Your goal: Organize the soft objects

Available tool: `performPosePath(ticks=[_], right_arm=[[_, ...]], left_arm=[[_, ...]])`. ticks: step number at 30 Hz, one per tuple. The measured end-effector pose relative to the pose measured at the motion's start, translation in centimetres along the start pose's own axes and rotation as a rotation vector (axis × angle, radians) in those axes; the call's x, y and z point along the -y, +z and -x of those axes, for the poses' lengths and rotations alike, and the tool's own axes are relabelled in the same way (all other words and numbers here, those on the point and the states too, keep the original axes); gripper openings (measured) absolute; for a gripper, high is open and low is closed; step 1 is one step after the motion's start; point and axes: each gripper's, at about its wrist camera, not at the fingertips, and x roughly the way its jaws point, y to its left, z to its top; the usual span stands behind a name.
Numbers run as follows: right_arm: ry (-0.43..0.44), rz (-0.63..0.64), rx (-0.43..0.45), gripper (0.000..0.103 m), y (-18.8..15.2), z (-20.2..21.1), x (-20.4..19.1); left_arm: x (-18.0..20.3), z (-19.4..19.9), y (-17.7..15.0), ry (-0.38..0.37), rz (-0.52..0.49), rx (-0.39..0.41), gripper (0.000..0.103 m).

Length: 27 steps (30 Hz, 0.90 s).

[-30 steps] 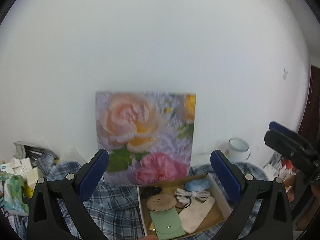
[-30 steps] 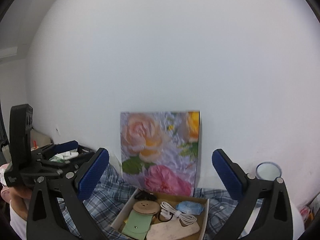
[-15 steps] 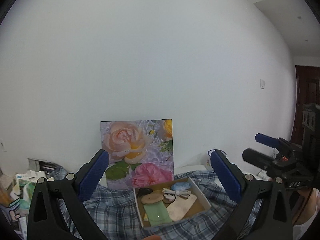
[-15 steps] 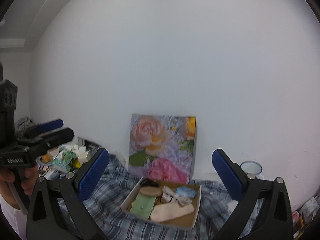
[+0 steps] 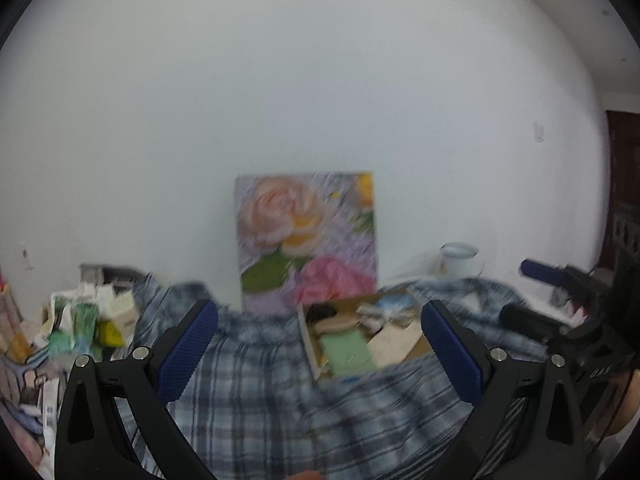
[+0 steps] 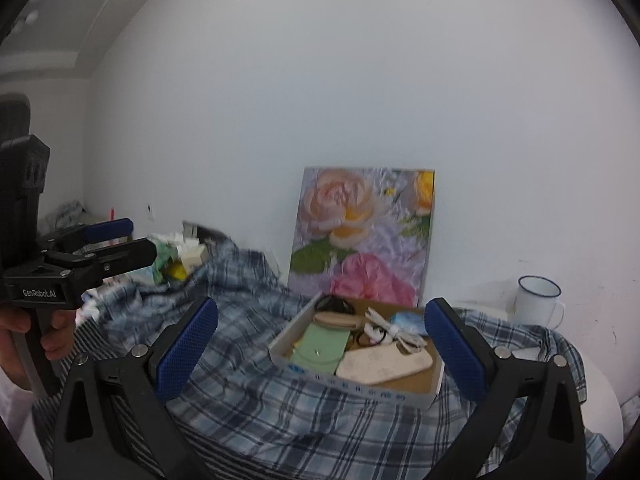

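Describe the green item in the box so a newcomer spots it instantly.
Find the floral painting leaning on the wall; a shallow cardboard box sits on the plaid cloth before it. The green pouch lies flat at the box's left side: the only mint-green piece, with a small snap, beside a cream pouch.

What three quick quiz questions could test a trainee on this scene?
1. True or false: the right gripper holds the green pouch.
2. What does the box sit on? A) bare table B) plaid shirt C) painting
3. Fill in: the white ____ stands right of the box.

Key: 1 false, both grippers' fingers are spread, empty; 2 B; 3 mug.
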Motion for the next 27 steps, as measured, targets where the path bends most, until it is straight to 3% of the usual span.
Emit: performPosePath(ticks=[7, 12, 13, 20, 27], right_arm=[[-0.045, -0.011, -0.055, 0.103, -4.4, -2.7, -0.1], [-0.035, -0.059, -0.146, 0.103, -5.9, -4.6, 1.0], [-0.032, -0.071, -0.155, 0.103, -6.2, -4.8, 1.2], [-0.043, -0.080, -0.196, 0.103, -6.7, -5.6, 1.4], [-0.038, -0.077, -0.198, 0.103, -6.7, -5.7, 1.2]], left_arm=[[-2.1, -2.9, -5.6, 0.102, 0.036, -0.097, 0.103], [-2.9, -4.7, -8.3, 0.163, 0.037, -0.114, 0.103], [-3.2, -5.5, -8.5, 0.160, 0.050, -0.154, 0.103], [-5.7, -6.8, -9.4, 0.154, 0.160, -0.221, 0.103], [-4.4, -6.8, -9.3, 0.167, 0.095, -0.215, 0.103]])
